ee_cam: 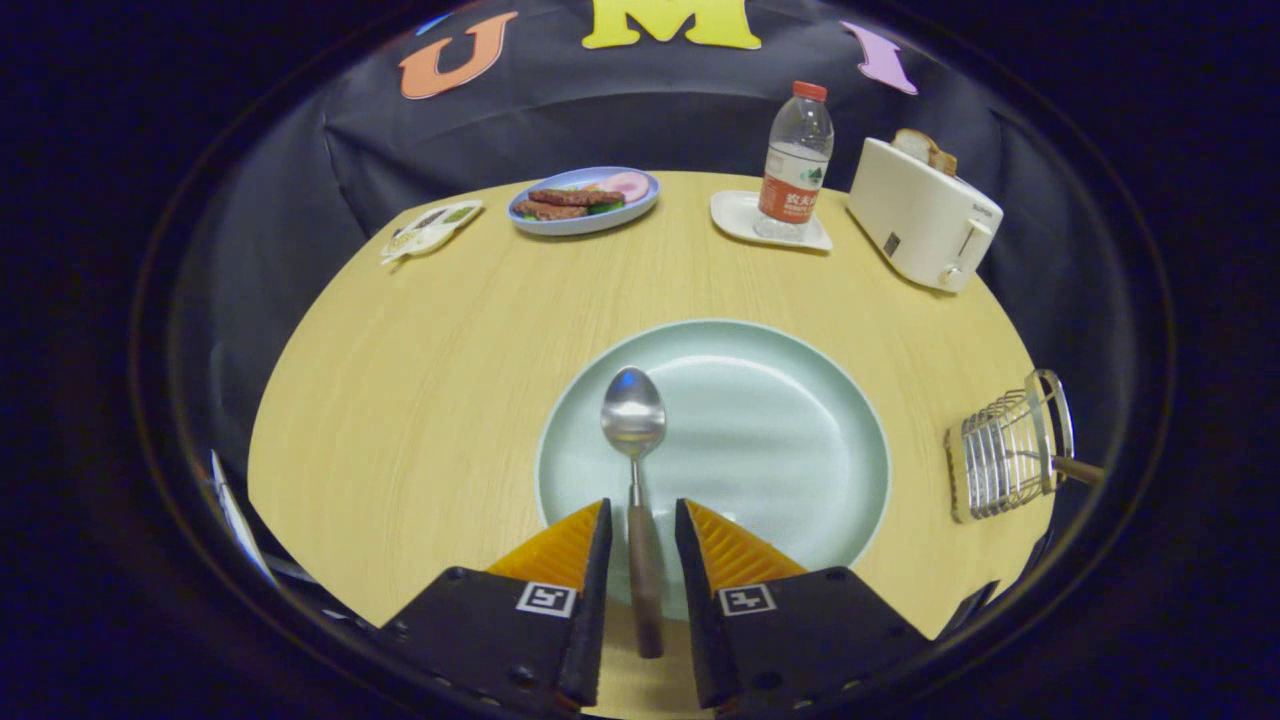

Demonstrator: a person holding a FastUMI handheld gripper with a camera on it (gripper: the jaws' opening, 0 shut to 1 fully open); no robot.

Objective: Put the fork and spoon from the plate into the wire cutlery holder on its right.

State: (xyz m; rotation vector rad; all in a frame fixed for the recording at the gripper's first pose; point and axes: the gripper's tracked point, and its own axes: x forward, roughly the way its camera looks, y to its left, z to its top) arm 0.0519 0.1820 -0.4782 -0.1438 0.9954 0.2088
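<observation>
- Right now the spoon (634,420) lies on the plate (780,400), long axis running straight away from the gripper (640,525): bowl far, handle near.
- Its handle passes between the two fingers (596,560); a sliver of gap shows on each side, so they are close around it and spread just wider than it, not pinching.
- The handle end reaches back off the plate's near rim, over the table (420,360).
- Spoon bowl is shiny metal, oval, face up; a thin metal neck joins a dark brown, wood-like handle.
- Plate is round, pale green, glossy, with a shallow well.
- The holder (1005,450) stands to the plate's right, well apart, at the table edge: silver wire ribs with a looped rim, and a brown handle (1080,468) sticks out of it.
- Table is round, light wood grain, matte.
- Far side: a blue dish (584,200) of food, a packet (432,228) left of it, a clear bottle (795,165) with red cap on a white tray (735,215), and a cream toaster (920,215) with bread poking up.
- Black cloth wall drapes behind the table.
</observation>
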